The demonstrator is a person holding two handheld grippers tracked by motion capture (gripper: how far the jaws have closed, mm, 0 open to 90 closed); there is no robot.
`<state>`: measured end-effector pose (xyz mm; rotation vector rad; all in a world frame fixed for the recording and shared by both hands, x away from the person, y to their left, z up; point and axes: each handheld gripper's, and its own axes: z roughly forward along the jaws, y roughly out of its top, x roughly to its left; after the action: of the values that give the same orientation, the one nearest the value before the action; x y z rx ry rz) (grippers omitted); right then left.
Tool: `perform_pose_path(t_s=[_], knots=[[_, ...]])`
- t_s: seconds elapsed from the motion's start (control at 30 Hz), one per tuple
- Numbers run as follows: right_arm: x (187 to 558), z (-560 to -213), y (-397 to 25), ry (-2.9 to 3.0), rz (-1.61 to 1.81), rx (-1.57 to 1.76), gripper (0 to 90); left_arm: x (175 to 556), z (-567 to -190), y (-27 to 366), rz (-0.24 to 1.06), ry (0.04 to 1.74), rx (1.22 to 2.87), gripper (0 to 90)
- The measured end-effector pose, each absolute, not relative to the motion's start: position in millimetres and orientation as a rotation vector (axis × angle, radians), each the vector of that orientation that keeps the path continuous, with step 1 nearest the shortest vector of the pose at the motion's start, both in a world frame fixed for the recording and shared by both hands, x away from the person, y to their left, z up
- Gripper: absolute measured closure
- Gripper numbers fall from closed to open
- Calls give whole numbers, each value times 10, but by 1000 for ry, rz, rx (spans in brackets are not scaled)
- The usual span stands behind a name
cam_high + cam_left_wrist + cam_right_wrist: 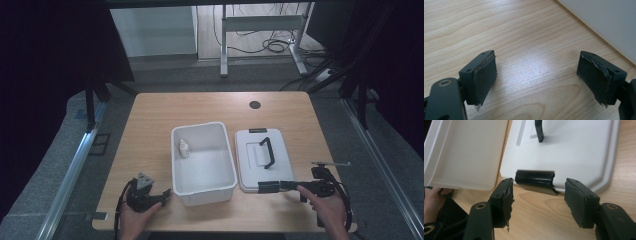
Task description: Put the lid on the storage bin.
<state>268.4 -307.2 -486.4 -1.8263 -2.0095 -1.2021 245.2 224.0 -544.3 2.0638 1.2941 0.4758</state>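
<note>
A wooden bench (pixel 150 130) holds an open box (pixel 204 192), its lid (pixel 255 160) beside it. Right tongs (pixel 537 195) spread around the lid's clip (pixel 535 180), likely to grab it. Left tongs (pixel 536 82) rest spread, empty.

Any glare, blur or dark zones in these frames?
High view: sharp on the table, but both sides fall into near-black. Left gripper view: a soft glare patch on the wood between the open jaws of the left gripper; grain stays crisp. Right gripper view: the white lid looks bright and flat, its black latch glossy; near jaws of the right gripper slightly soft.
</note>
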Motion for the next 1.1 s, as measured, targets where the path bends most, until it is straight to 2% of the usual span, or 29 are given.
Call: perform_pose_path(t_s=[1.1], knots=[[2791, -4671, -3119, -2020, -1253, -1821, 399, 2440, -5444, 2227, 478, 1298, 2061, 161]])
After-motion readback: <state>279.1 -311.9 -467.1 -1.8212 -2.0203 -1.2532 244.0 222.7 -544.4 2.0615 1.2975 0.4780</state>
